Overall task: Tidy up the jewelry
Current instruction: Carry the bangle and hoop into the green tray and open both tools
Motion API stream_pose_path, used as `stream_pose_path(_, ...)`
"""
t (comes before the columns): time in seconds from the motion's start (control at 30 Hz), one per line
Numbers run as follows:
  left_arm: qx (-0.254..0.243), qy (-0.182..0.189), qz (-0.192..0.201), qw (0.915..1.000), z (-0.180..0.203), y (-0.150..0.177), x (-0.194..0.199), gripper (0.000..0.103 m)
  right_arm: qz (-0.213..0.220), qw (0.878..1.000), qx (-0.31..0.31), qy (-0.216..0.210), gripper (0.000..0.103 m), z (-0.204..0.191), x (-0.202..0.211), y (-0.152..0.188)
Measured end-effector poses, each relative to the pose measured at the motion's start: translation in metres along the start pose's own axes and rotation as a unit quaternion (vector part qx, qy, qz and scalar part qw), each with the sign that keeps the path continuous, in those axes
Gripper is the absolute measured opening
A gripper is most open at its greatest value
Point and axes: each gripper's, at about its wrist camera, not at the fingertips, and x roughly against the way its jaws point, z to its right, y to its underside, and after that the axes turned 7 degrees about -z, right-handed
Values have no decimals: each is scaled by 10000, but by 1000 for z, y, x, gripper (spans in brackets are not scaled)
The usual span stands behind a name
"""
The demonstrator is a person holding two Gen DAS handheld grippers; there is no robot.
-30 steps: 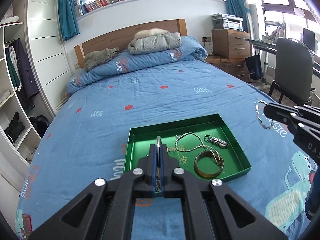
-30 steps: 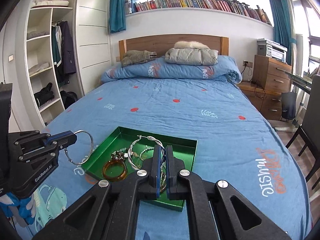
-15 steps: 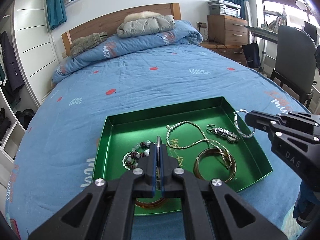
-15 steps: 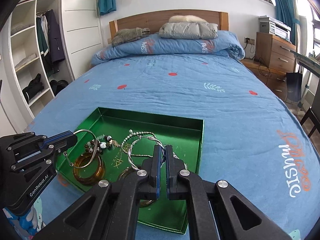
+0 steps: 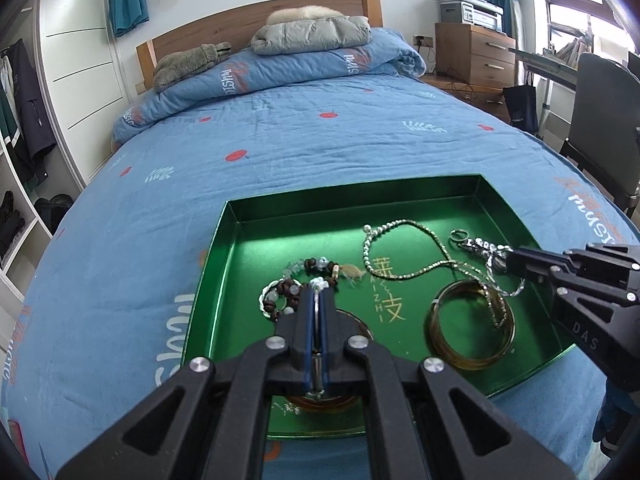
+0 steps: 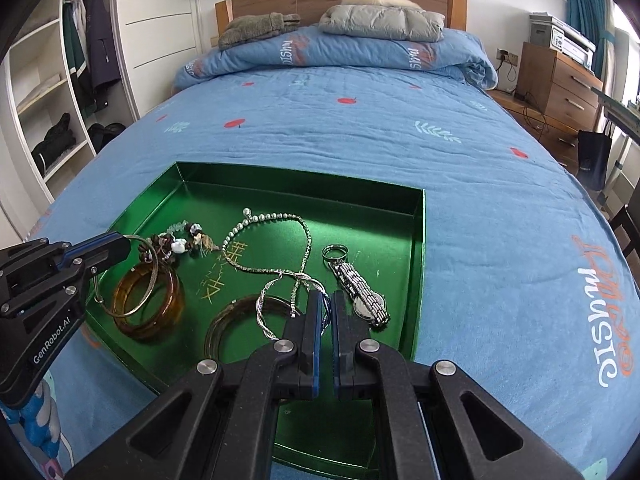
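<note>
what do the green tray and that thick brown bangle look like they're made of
Green tray: likely thin sheet metal with a satin metallic lacquer; crisp folded walls, soft sheen.
Brown bangle: probably resin or plastic, glossy; translucent amber, with the tray's green showing through.

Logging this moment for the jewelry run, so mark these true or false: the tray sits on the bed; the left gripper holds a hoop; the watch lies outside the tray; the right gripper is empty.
1. The green tray sits on the blue bedspread. True.
2. The left gripper holds a thin silver hoop. True.
3. The watch lies outside the tray. False: it lies inside, near the right wall.
4. The right gripper is empty. False: it grips a twisted silver bracelet.
</note>
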Motion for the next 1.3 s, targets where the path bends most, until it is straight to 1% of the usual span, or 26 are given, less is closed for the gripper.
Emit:
stream_pose_path(0.33,141,32,-39,9999,-10,-4,-4,3,-241,9997,-36,15,4,-1,-14,7)
stream_pose_path(0.5,294,293,-64,9991,-13,-5,-4,3,-301,9995,-126,6,4,4,-18,11)
stream_pose_path(0.6,182,380,-80,9991,-4,-5,-4,3,-335,9993,-165,1,4,6,-22,14)
stream_pose_path(0.73,-48,396,-143,9991,16,-5,-7,4,-323,9992,-245,-35,4,8,-22,16)
stream_pose_path(0.9,-74,530,-367,9979,35,0,-19,5,-282,9992,-274,-59,4,11,-19,17)
stream_pose_path(1.07,-53,582,-535,9969,42,7,-29,5,-219,9994,-262,-27,5,17,-11,17)
stream_pose_path(1.1,-48,566,-559,9968,42,8,-30,5,-206,9994,-285,-34,7,19,-10,16)
stream_pose_path(1.13,-49,551,-579,9968,43,9,-32,5,-200,9993,-314,-61,12,21,-9,16)
stream_pose_path(1.2,-25,546,-637,9965,44,12,-34,5,-177,9991,-338,-200,16,23,-7,16)
stream_pose_path(1.27,5,541,-692,9961,43,14,-37,5,-156,9993,-275,-204,23,21,-3,17)
stream_pose_path(1.3,26,546,-730,9958,43,15,-38,5,-133,9995,-246,-127,36,19,-1,17)
